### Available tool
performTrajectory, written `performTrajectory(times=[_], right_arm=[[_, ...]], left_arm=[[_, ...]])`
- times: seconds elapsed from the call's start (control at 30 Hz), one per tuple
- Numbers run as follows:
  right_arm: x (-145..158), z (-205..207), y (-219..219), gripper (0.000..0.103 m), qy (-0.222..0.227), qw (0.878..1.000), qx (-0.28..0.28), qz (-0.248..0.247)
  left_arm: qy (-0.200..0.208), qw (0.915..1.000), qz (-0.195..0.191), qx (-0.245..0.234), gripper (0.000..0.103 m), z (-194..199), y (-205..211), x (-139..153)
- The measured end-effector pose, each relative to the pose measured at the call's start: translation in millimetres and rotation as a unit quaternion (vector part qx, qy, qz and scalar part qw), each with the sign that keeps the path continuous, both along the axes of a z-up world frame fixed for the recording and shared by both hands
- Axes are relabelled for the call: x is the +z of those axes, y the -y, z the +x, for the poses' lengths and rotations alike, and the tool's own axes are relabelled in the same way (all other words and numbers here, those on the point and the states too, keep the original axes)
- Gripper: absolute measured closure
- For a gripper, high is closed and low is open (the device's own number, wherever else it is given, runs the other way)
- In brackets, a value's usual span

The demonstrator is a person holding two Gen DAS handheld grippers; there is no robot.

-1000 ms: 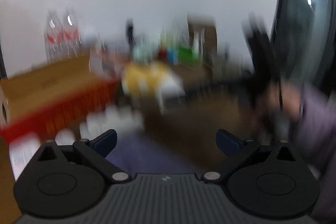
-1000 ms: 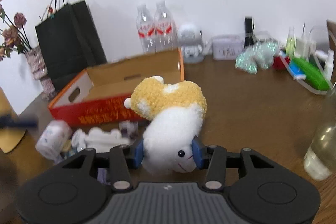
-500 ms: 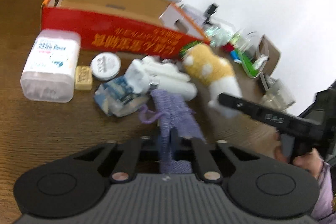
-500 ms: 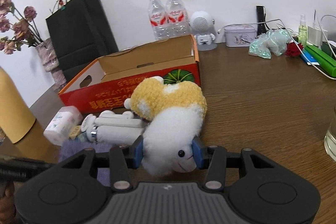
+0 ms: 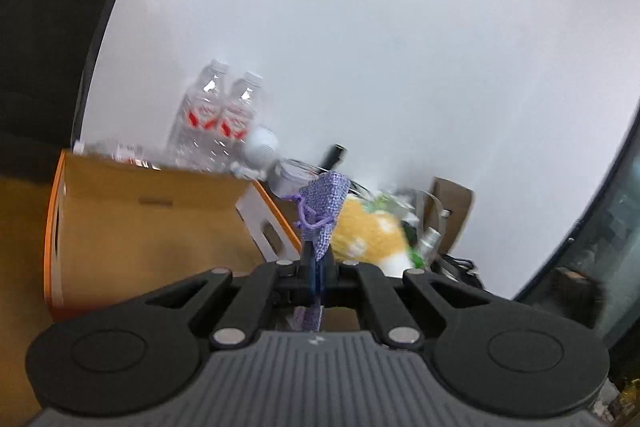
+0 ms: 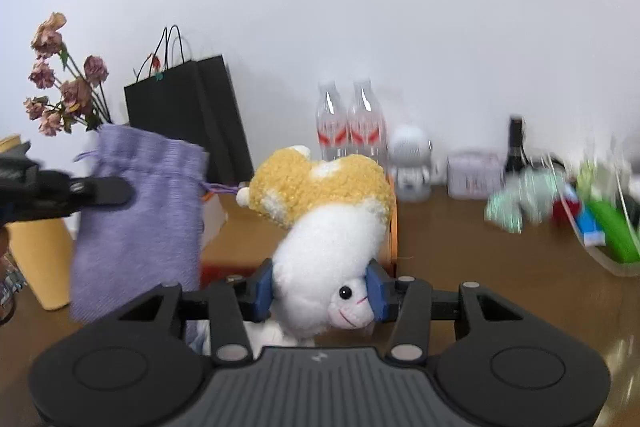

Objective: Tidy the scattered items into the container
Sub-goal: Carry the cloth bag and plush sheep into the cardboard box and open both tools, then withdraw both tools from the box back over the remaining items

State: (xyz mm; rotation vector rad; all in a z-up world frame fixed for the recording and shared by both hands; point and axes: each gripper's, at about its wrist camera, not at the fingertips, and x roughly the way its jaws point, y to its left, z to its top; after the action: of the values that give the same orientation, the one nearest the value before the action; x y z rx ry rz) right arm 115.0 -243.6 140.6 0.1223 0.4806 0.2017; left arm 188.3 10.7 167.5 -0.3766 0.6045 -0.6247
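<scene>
Left tool point(image 5: 316, 269) pinches woven purple pouch point(image 5: 322, 205); right tool point(image 6: 322, 293) squeezes fuzzy plush point(image 6: 324, 223).

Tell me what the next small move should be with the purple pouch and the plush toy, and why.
Probably carry both forward over the cardboard box before releasing. The left gripper is shut on the purple pouch, the right gripper on the plush toy, both lifted, with the open box just ahead.

Purple knitted drawstring pouch point(image 6: 136, 215): airborne, hanging flat, clamped in left gripper point(image 5: 317, 267), cord dangling at its neck. Yellow-and-white plush toy animal point(image 6: 324, 227): upside down, face toward camera, white body pinched by right gripper point(image 6: 320, 291). Open cardboard box with red-orange sides point(image 5: 132, 223): upright on the desk, beyond both items.
</scene>
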Motion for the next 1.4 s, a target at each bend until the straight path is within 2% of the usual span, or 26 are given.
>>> performTrajectory(times=[0.07, 0.17, 0.23, 0.27, 0.33, 0.43, 0.57, 0.67, 0.7, 0.73, 0.77, 0.83, 0.9, 0.97, 1.03, 1.1, 1.17, 1.2, 1.23, 1.3, 1.4], right_arm=[[16, 36, -1, 0.058, -0.013, 1.000, 0.008, -0.007], [29, 100, -11, 0.058, -0.043, 0.998, 0.022, -0.030], [26, 142, -17, 0.057, -0.069, 0.996, 0.028, -0.042], [22, 164, -19, 0.057, -0.084, 0.995, 0.028, -0.049], [6, 202, -22, 0.057, -0.118, 0.991, 0.028, -0.053], [-28, 242, -27, 0.057, -0.184, 0.981, 0.040, -0.050], [-59, 267, -43, 0.057, -0.225, 0.970, 0.042, -0.085], [-75, 277, -47, 0.054, -0.245, 0.965, 0.020, -0.094], [-77, 277, -48, 0.050, -0.245, 0.964, 0.018, -0.102], [-77, 276, -49, 0.049, -0.245, 0.963, 0.011, -0.108], [-75, 273, -49, 0.049, -0.244, 0.963, 0.008, -0.112], [-64, 264, -47, 0.046, -0.238, 0.966, 0.008, -0.101], [-49, 256, -41, 0.034, -0.227, 0.970, 0.008, -0.085], [-30, 240, -38, 0.029, -0.215, 0.973, 0.012, -0.080], [-15, 224, -34, 0.029, -0.207, 0.976, 0.017, -0.067], [-1, 204, -32, 0.025, -0.205, 0.977, 0.019, -0.046], [8, 175, -32, 0.018, -0.193, 0.980, 0.019, -0.034], [12, 158, -32, 0.012, -0.181, 0.983, 0.017, -0.030], [14, 141, -32, 0.011, -0.166, 0.986, 0.012, -0.027], [14, 99, -31, 0.008, -0.129, 0.991, -0.001, -0.020], [1, 35, -28, 0.000, -0.083, 0.997, 0.003, -0.003]], left_arm=[[-0.047, 0.9988, -0.014, -0.006, 0.101, 47, 1, -3], [-0.073, 0.9969, -0.029, -0.005, 0.101, 110, 0, -17], [-0.105, 0.9936, -0.042, -0.002, 0.101, 157, -4, -45], [-0.128, 0.9907, -0.044, 0.015, 0.101, 178, -6, -64], [-0.178, 0.9833, -0.018, 0.034, 0.101, 212, -8, -108], [-0.201, 0.9781, 0.039, 0.036, 0.100, 227, -9, -147], [-0.215, 0.9715, 0.091, 0.044, 0.100, 230, -5, -166], [-0.204, 0.9720, 0.098, 0.062, 0.097, 234, 0, -167], [-0.205, 0.9713, 0.095, 0.073, 0.095, 235, 1, -166], [-0.203, 0.9709, 0.096, 0.083, 0.086, 233, 1, -163], [-0.200, 0.9713, 0.096, 0.086, 0.069, 229, 1, -159], [-0.195, 0.9731, 0.089, 0.085, 0.044, 219, -1, -141], [-0.180, 0.9752, 0.100, 0.081, 0.038, 203, -2, -114], [-0.158, 0.9757, 0.126, 0.085, 0.016, 177, -4, -85], [-0.136, 0.9726, 0.159, 0.101, 0.000, 145, -5, -60], [-0.123, 0.9645, 0.200, 0.120, 0.000, 116, 2, -44], [-0.109, 0.9515, 0.244, 0.153, 0.000, 75, 1, -33], [-0.098, 0.9464, 0.256, 0.171, 0.000, 52, -1, -30], [-0.084, 0.9433, 0.262, 0.186, 0.000, 27, -1, -29], [-0.049, 0.9431, 0.261, 0.201, 0.000, -30, -5, -31], [-0.013, 0.9486, 0.242, 0.203, 0.000, -110, -11, -48]])
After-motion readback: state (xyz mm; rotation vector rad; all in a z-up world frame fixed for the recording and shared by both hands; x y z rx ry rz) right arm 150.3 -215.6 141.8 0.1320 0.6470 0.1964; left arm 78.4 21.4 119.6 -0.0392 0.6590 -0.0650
